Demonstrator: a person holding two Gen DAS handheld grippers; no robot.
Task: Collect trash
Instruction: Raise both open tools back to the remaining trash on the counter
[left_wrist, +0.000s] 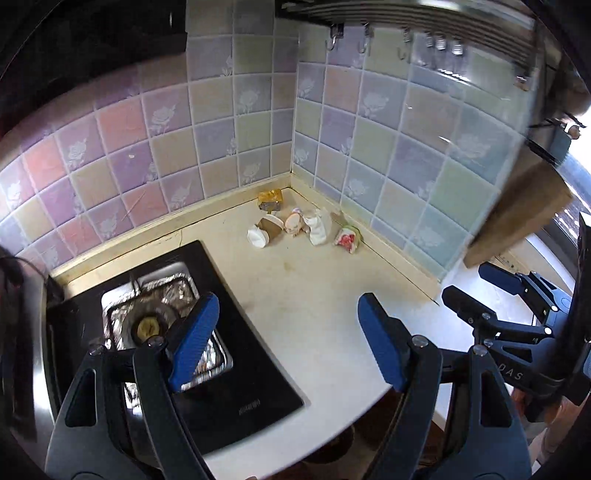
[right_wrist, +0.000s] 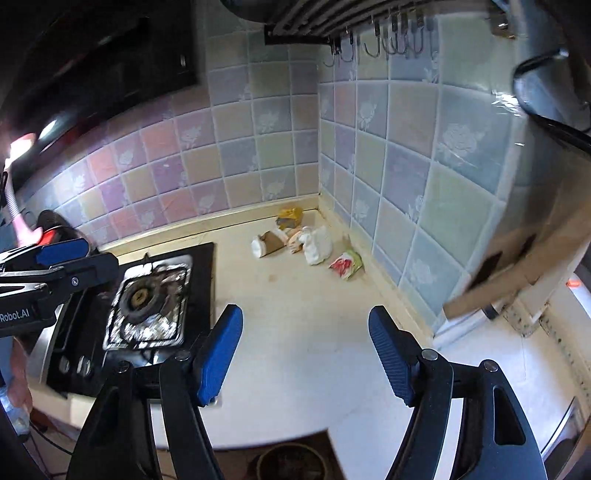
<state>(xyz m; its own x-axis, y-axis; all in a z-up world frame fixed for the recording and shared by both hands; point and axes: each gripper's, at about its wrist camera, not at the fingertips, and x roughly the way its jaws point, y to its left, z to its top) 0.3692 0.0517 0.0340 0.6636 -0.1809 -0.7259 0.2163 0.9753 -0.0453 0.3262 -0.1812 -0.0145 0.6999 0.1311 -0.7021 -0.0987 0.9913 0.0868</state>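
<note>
Pastel floral tiles (left_wrist: 221, 122) back a cream countertop (left_wrist: 317, 295) set in a corner. At nine o'clock sits a black gas hob (left_wrist: 236, 369), its burner ringed in crumpled foil (right_wrist: 155, 295); printing on its front edge is too blurred to read. Lettering "Robot.AI" shows on the left gripper (left_wrist: 288, 339), "DAS" on the right gripper (right_wrist: 306, 350). Both sets of tongs stand wide open, holding nothing. The trash pile (left_wrist: 299, 225), cup, wrappers and tissue, lies at twelve o'clock in the corner, well apart from both. A brown board (right_wrist: 517, 273) at three o'clock is motion-blurred and cut off. Hooks (right_wrist: 391, 44) hang overhead.
</note>
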